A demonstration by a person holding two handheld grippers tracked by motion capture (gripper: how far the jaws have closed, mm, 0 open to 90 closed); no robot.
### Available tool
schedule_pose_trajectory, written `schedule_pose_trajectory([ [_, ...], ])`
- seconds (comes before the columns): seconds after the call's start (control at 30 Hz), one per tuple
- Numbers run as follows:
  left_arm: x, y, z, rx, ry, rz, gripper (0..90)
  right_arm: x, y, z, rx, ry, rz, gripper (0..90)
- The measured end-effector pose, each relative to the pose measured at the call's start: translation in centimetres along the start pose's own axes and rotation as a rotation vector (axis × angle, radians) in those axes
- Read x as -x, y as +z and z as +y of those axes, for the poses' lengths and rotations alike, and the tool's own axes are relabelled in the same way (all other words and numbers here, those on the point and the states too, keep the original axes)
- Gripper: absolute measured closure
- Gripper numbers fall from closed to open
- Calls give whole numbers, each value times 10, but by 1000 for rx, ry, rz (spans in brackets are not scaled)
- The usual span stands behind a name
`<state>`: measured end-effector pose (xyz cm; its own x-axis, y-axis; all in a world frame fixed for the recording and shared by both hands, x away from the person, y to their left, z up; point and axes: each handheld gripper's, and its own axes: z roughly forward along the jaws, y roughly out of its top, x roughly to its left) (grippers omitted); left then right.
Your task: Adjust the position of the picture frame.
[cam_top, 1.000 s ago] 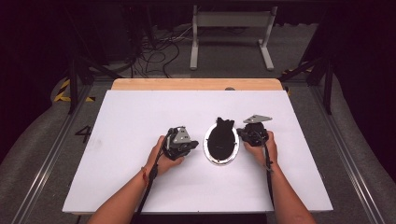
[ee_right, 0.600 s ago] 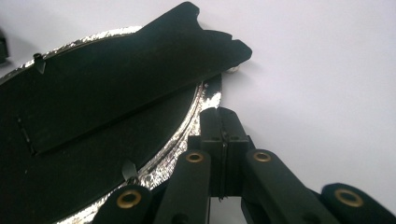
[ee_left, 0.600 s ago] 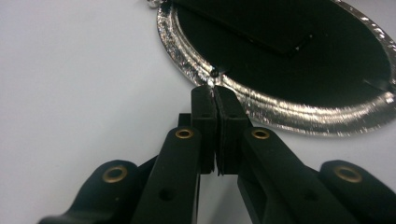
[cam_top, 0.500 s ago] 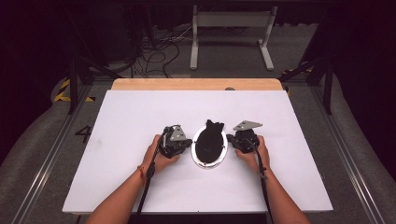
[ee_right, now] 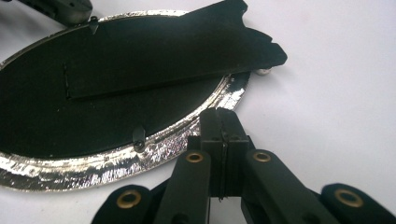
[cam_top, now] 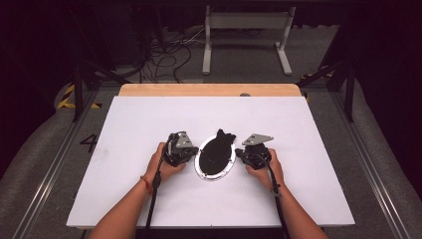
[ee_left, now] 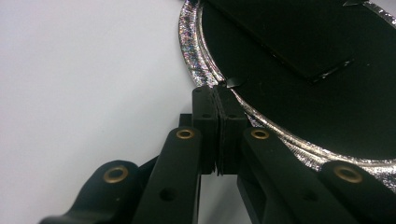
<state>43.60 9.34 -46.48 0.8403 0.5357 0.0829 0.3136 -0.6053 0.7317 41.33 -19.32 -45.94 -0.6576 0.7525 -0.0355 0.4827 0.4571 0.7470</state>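
A: The oval frame (cam_top: 215,158), lying face-down with its black backing up, is being seen near the middle of the white table (cam_top: 124,149). Compared with a second ago, it is now lying further toward the left, with both grippers carried along beside it.

B: Finger state?

A: The left gripper (ee_left: 218,100) is being held with fingers together, tips touching the silver rim (ee_left: 196,70). The right gripper (ee_right: 223,122) is likewise being held closed, tips against the opposite rim; nothing is clamped.

B: Meaning?

A: The frame is probably being nudged between both tips, not lifted.

B: Room?

A: Bare table is being left all round the frame; every table edge is well apart from it. The stand flap (ee_right: 187,51) is overhanging the rim.
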Motion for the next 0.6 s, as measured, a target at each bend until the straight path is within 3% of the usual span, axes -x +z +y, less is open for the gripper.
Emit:
schedule_pose_trajectory([
  [0.23, -5, 1, 1, -1, -4, -2, 897, -6, 0, 1, -9, -26, -2, 900],
  [0.4, -6, 3, 1, 2, -12, -2, 888, -5, -1, 0, -5, 8, 7, 900],
  [0.53, -7, 4, 3, 3, -13, -5, 899, -4, -4, -2, -10, 32, 56, 900],
  [0.6, -7, 5, 4, 1, 1, 3, 900, -4, -5, -2, -19, 13, 78, 900],
])
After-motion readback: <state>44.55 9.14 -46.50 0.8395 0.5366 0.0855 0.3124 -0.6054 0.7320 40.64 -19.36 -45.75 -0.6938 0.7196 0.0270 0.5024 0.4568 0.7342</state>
